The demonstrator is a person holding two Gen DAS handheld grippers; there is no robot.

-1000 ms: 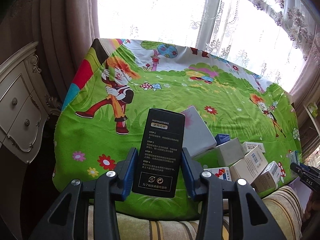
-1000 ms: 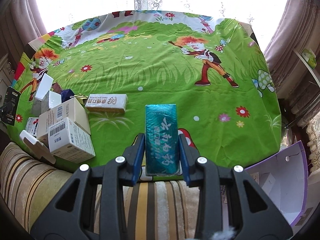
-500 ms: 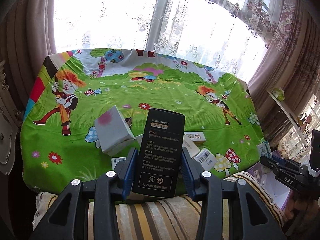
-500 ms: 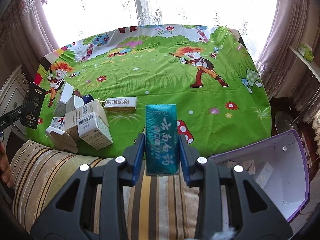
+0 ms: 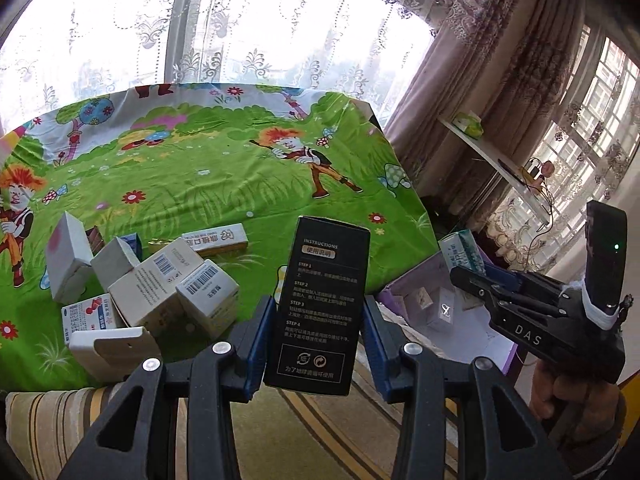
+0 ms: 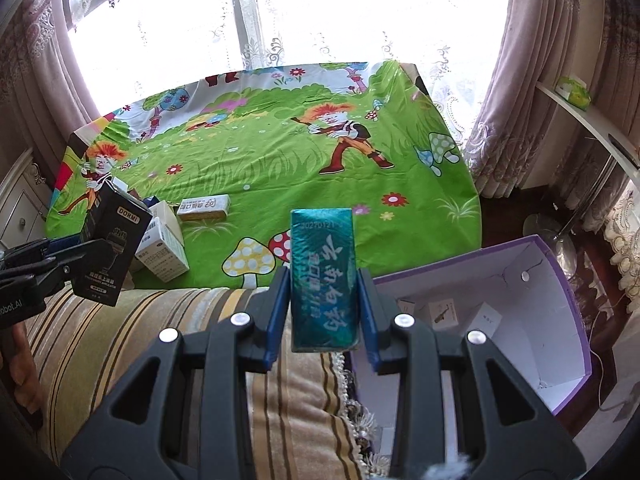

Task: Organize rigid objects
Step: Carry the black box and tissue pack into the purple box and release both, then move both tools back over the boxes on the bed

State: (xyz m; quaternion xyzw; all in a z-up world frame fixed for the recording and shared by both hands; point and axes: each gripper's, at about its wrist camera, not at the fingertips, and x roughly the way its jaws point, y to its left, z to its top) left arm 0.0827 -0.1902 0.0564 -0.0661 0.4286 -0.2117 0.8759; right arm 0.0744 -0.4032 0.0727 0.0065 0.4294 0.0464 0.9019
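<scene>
A black box [image 5: 320,312] with white instruction text stands upright, clamped between the left gripper's [image 5: 318,340] blue pads. A teal packet [image 6: 323,280] with white lettering is pinched upright in the right gripper [image 6: 322,312]. Ahead-left of the left gripper, white boxes [image 5: 160,296] lie jumbled together.

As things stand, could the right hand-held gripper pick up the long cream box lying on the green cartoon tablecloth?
Probably not yet: the right hand-held gripper is shut on a teal foil-wrapped box, so its jaws are occupied. The long cream box itself lies uncovered, with open cloth in front.
</scene>
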